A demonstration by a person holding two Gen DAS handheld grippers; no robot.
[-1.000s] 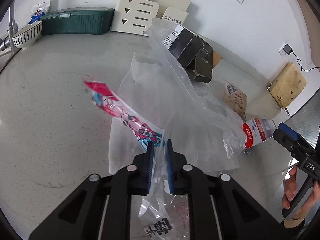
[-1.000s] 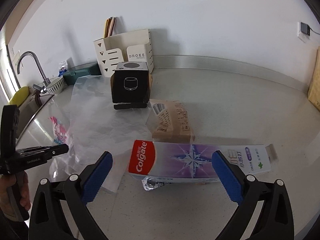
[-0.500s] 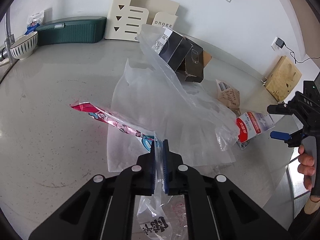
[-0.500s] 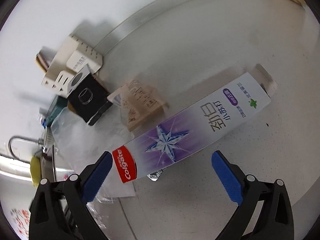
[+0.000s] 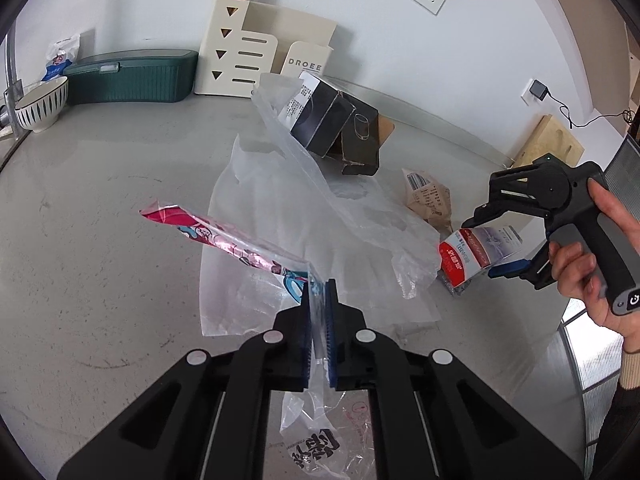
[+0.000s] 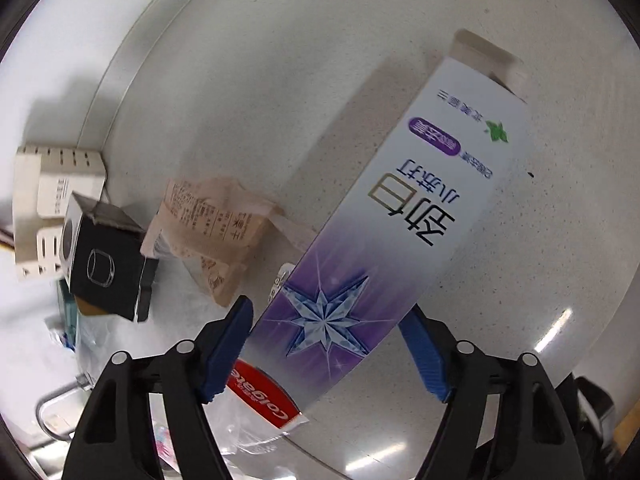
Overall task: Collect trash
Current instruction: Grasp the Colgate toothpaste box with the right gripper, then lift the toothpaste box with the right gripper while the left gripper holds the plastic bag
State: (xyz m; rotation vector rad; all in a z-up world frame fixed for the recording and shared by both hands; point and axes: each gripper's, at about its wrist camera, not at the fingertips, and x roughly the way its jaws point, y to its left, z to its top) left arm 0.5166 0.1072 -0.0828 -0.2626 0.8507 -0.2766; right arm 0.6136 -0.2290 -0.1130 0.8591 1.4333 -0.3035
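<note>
Left hand-held gripper (image 5: 319,300): jaws nearly together, pinching the clear plastic bag (image 5: 316,216) by one edge, w/ the pink snack wrapper (image 5: 224,238) caught at the same pinch; grip same as 1 s ago, bag mouth held up off the table (image 5: 100,184).

Right hand-held gripper (image 6: 326,344): 1 s ago it hung wide above the toothpaste box (image 6: 384,248), which lay flat; 0.5 s ago it had rolled over the box, still wide; now its jaws have narrowed onto the box's long sides near the red end. Pads look to touch the carton, firmness not certain. In the left wrist view the box's red end sits just beside the bag. Judged meaning: box is secured, next step is feeding it into the bag.

Still on the table: brown paper packet (image 6: 208,224), black carton (image 6: 104,272), small foil scrap under the box.

Room: open table to the left of the bag and beyond the box's far end; black carton and packet crowd the bag's far side; table edge lies near the right hand-held gripper, so swing inward, not outward.
</note>
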